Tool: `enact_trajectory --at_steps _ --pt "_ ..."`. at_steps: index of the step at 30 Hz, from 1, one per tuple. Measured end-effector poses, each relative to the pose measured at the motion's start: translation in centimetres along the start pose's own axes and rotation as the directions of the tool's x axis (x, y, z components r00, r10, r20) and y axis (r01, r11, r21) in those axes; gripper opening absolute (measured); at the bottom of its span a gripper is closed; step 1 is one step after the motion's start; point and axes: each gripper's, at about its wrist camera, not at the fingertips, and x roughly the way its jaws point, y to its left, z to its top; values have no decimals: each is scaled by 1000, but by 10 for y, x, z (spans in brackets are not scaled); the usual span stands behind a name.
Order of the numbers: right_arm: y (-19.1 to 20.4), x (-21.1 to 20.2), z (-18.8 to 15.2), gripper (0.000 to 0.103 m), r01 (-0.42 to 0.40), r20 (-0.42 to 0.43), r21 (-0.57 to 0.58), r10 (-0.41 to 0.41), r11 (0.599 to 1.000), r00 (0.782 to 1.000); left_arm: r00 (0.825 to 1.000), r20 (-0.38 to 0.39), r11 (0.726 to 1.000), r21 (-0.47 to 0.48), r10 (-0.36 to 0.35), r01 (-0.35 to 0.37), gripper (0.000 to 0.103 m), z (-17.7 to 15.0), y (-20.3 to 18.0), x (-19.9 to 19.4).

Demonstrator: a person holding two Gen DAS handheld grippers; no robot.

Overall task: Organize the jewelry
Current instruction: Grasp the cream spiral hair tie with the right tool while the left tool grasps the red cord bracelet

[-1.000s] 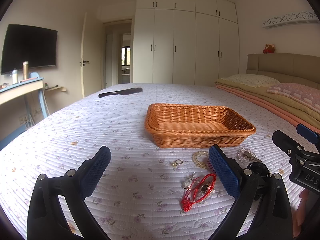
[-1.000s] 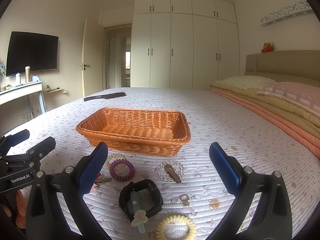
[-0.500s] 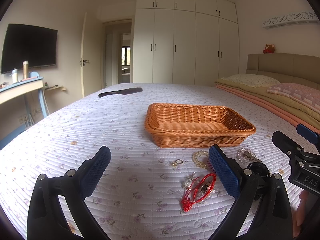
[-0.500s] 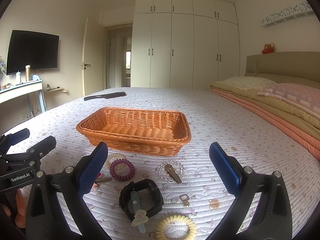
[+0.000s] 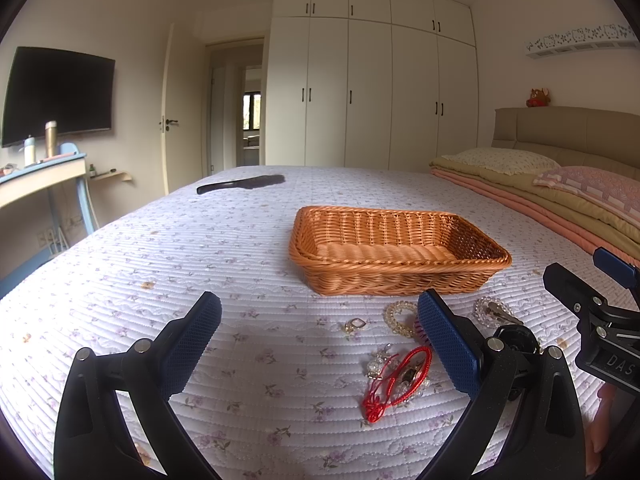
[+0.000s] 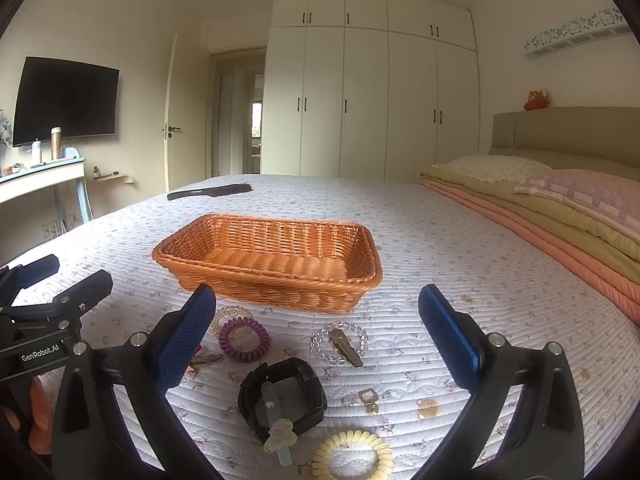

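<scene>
An empty orange wicker basket (image 5: 400, 252) (image 6: 272, 264) sits on the quilted bed. Jewelry lies in front of it: a red cord bracelet (image 5: 394, 380), a gold earring (image 5: 354, 325), a gold bead bracelet (image 5: 400, 318), a purple coil hair tie (image 6: 244, 339), a clear bead bracelet with a clip (image 6: 340, 342), a black watch (image 6: 282, 398) with a hair clip on it, a yellow coil tie (image 6: 352, 456). My left gripper (image 5: 320, 346) is open and empty above the quilt left of the pile. My right gripper (image 6: 316, 344) is open and empty above the pile.
A black comb (image 5: 240, 184) lies far back on the bed. Folded blankets and pillows (image 6: 560, 208) lie along the right. A desk with bottles (image 5: 40, 172) and a TV stand left of the bed. A small charm (image 6: 368, 398) lies near the watch.
</scene>
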Motion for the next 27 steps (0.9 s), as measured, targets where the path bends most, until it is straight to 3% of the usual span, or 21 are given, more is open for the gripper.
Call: enact_trajectory --at_steps 5,8,10,12,16,18,20,23,27 --pt "1 -1 0 97 -1 -1 -2 1 1000 1000 1000 -3 1000 -18 -8 8 96 -1 3 1" --pt "0 0 1 96 9 -9 4 -9 1000 1000 996 -45 992 -102 -82 77 95 -1 20 8" --pt "-4 3 1 93 23 -37 13 -23 1000 999 983 -98 973 -188 -153 133 93 0 38 17" --pt "-11 6 -1 86 27 -81 23 -25 999 996 959 -148 945 -260 -241 198 86 -2 55 24" --pt "-28 2 -10 76 13 -166 61 -3 998 986 908 -228 901 -344 -352 263 75 -11 76 35" --pt "-34 1 -14 67 5 -214 66 9 998 977 875 -304 904 -326 -377 276 57 -14 71 44" --pt "-38 -2 -19 62 -8 -253 62 23 998 967 842 -374 912 -289 -389 292 49 -16 62 51" --pt "-43 -6 -28 57 -6 -313 49 21 999 950 791 -430 898 -270 -435 347 48 -21 46 58" --pt "-55 -8 -45 52 -20 -393 50 38 999 919 765 -482 904 -246 -426 349 48 -26 31 67"
